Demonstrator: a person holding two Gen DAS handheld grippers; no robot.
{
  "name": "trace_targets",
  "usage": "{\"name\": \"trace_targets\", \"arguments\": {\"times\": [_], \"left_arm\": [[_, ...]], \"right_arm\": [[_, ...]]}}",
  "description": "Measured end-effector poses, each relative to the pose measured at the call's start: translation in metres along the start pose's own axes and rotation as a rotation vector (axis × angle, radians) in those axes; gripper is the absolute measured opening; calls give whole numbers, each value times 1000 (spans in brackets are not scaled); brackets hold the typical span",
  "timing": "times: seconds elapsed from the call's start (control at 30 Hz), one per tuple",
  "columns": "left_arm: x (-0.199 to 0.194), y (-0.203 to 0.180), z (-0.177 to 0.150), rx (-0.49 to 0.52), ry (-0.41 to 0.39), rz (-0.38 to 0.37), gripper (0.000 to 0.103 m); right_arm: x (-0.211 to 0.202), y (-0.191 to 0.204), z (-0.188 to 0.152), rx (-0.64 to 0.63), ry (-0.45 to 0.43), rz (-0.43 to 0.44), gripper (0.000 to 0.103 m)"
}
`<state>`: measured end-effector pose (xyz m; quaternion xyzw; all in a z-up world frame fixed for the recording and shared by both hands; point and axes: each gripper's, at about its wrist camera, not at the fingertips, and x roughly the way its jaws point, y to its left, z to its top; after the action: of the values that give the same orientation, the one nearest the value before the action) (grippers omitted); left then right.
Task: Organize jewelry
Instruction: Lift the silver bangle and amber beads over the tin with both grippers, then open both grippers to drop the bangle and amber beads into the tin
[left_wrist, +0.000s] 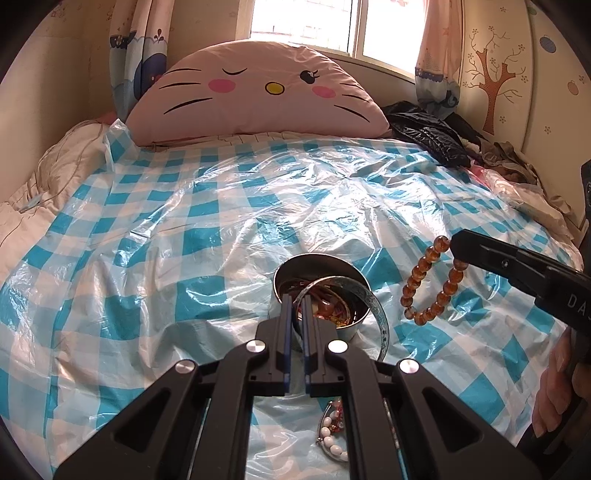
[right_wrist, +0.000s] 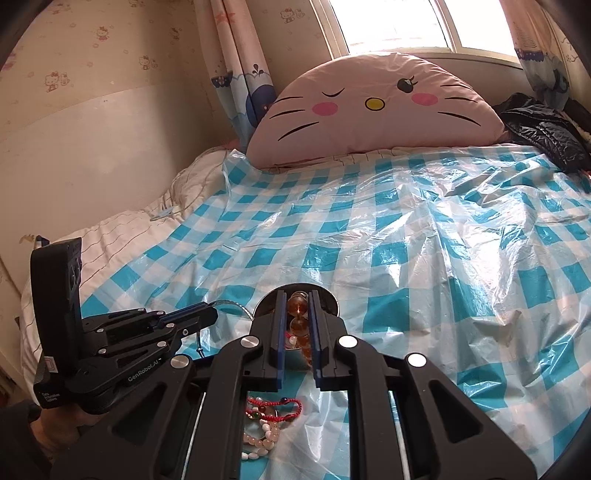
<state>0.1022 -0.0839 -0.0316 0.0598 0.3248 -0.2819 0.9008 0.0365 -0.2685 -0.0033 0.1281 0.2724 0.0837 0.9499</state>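
Observation:
A round metal tin (left_wrist: 284, 275) holding several pieces of jewelry stands on the blue checked plastic sheet (left_wrist: 221, 221). My left gripper (left_wrist: 296, 306) is shut on the tin's near rim. A silver bangle (left_wrist: 376, 314) leans half out of the tin. My right gripper (right_wrist: 298, 317) is shut on an amber bead bracelet (left_wrist: 430, 284), which hangs in the air to the right of the tin. In the right wrist view the amber beads (right_wrist: 297, 325) sit between the pads above the tin (right_wrist: 332, 299). Loose bead bracelets (right_wrist: 266, 424) lie near the front edge.
A pink cat-face cushion (left_wrist: 258, 88) stands at the bed head. A black jacket (left_wrist: 428, 136) and other clothes lie at the back right. White and red bead strings (left_wrist: 332, 428) lie under my left gripper. A wall runs along the left.

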Motion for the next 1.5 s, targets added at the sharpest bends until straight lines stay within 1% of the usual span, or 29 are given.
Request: {"name": "trace_targets", "arguments": {"times": [0.37,0.6,0.77,0.9,1.5], "left_arm": [[5,6,10,-52,-34,-3,6],[15,2,18,-55,-38,-14,6],[19,3,21,-67,-39,-20,6],[24,4,24,-76,-32,-23,6],[46,-5,28,-54,6,-22,6]], "right_arm": [[8,-6,11,22,-27,45,11],[15,-11,18,33,-37,56,11],[23,-7,22,16,-33,64,11],[27,-6,24,5,-30,68,11],[49,-8,30,-15,-2,63,11]]}}
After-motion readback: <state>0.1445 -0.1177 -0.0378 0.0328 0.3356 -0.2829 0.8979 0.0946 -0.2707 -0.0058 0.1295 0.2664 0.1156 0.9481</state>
